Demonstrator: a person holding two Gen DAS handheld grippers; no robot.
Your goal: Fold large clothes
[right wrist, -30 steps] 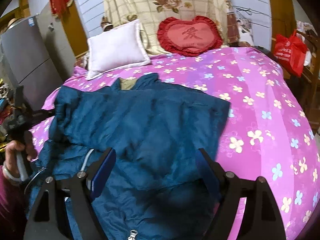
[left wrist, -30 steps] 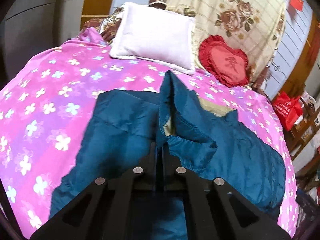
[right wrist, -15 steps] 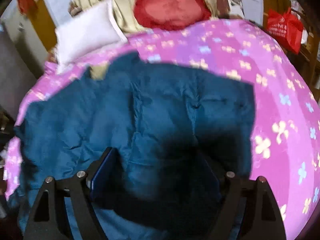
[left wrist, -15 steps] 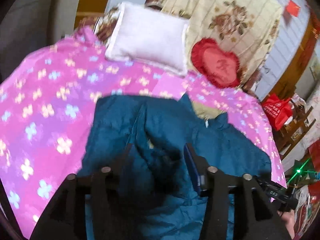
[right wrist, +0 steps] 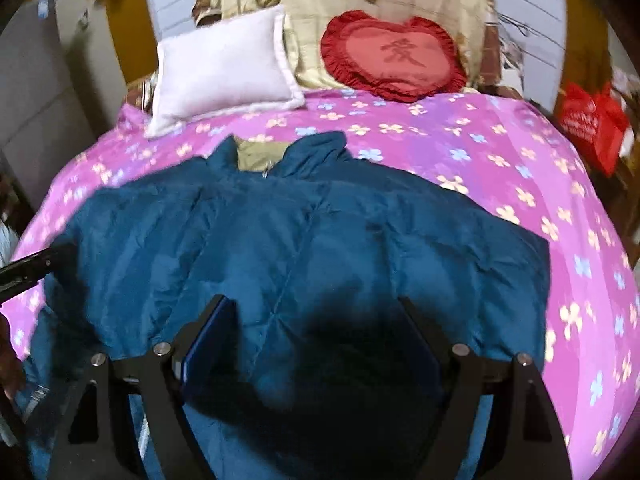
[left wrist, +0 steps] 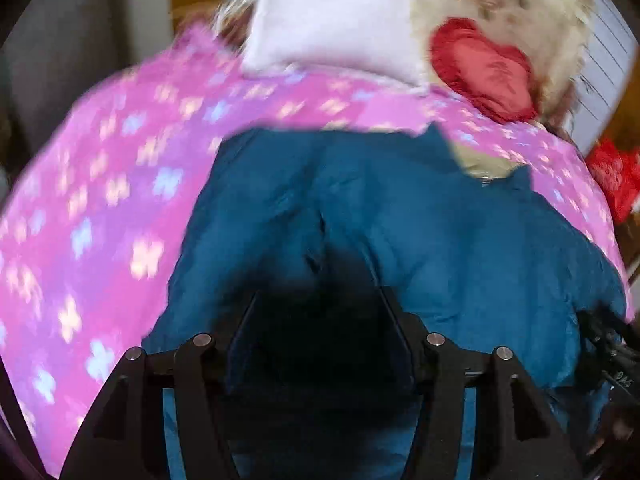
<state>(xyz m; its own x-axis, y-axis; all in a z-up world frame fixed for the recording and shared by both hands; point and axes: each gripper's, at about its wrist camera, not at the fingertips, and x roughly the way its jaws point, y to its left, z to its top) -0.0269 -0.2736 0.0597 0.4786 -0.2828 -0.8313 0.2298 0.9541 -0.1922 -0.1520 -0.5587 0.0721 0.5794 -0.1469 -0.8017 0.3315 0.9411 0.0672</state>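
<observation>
A large dark blue padded jacket [right wrist: 304, 240] lies flat on the pink flowered bedspread [right wrist: 500, 152], collar toward the pillows, its tan lining showing at the neck [right wrist: 256, 156]. It also shows in the left wrist view [left wrist: 420, 232]. My left gripper [left wrist: 320, 308] is open and empty just above the jacket's near left part. My right gripper [right wrist: 316, 320] is open and empty over the jacket's near middle. The left gripper's body shows at the left edge of the right wrist view [right wrist: 36, 264].
A white pillow [right wrist: 224, 72] and a red heart-shaped cushion [right wrist: 392, 56] lie at the head of the bed against a floral cover. A red bag [right wrist: 592, 120] sits past the bed's right side. A grey cabinet stands at the left.
My left gripper has opened and let go of the jacket sleeve, which now lies folded flat across the body. Both views shifted; the right gripper stayed open.
</observation>
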